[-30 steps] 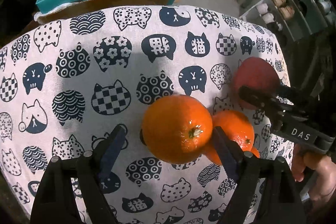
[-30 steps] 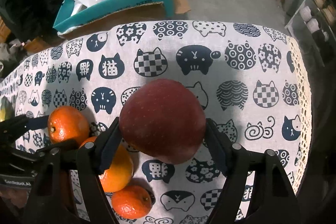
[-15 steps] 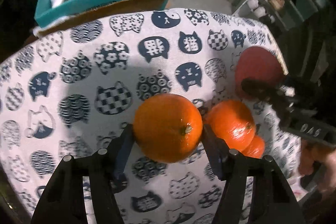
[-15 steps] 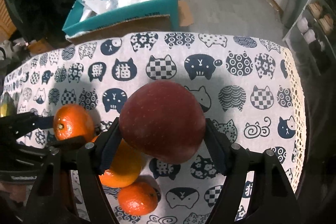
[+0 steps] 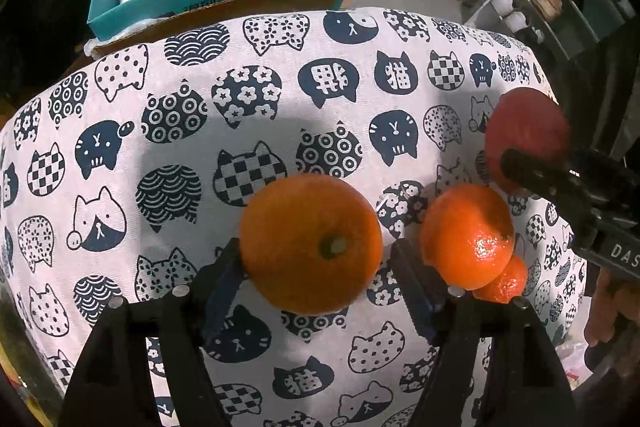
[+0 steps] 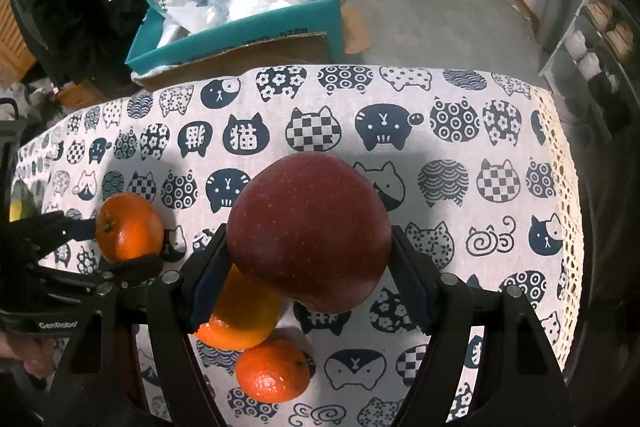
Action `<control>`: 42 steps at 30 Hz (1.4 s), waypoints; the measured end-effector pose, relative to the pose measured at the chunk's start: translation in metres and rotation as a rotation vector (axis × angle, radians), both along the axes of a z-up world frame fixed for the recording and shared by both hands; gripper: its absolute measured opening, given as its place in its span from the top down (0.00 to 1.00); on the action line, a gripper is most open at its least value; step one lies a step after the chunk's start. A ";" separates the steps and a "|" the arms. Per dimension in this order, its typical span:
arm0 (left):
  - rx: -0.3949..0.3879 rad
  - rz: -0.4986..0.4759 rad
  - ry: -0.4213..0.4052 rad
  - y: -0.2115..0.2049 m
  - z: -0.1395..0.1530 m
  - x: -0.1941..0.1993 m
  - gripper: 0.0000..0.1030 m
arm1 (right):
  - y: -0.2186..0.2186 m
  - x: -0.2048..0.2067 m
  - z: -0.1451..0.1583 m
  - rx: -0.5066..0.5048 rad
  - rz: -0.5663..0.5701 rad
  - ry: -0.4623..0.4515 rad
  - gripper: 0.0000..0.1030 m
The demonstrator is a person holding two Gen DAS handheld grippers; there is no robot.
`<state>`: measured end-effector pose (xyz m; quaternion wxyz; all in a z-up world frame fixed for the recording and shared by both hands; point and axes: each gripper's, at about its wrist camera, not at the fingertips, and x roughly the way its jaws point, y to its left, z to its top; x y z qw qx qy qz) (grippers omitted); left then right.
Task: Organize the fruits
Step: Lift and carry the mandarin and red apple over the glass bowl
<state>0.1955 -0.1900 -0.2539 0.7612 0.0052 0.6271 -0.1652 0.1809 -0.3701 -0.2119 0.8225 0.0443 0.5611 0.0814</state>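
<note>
I see the bench point(image 5: 168, 155) under its cat-print cloth filling both views, and both my tools point steeply down at it. The right tool point(image 6: 310, 263) is clamped on the red apple point(image 6: 310, 231), which sits dead centre of its view, pressed by both pads. The left tool point(image 5: 316, 267) has an orange point(image 5: 311, 243) between its fingers; its jaws have just been opening a little, yet both pads look to be touching the fruit. A second orange point(image 5: 466, 235) lies on the cloth at three o'clock from it, with a smaller mandarin point(image 5: 504, 281) just beside that at about four o'clock.
</note>
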 end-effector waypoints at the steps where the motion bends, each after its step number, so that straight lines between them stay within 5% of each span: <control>1: 0.001 0.000 0.000 -0.001 -0.001 0.000 0.28 | 0.000 -0.001 0.000 0.002 -0.002 0.001 0.27; 19: 0.039 -0.049 -0.103 -0.003 0.002 -0.015 0.36 | 0.011 -0.013 0.022 -0.001 0.010 -0.059 0.27; 42: -0.004 -0.031 -0.391 0.033 0.144 -0.070 0.36 | 0.049 -0.057 0.130 0.033 0.080 -0.310 0.27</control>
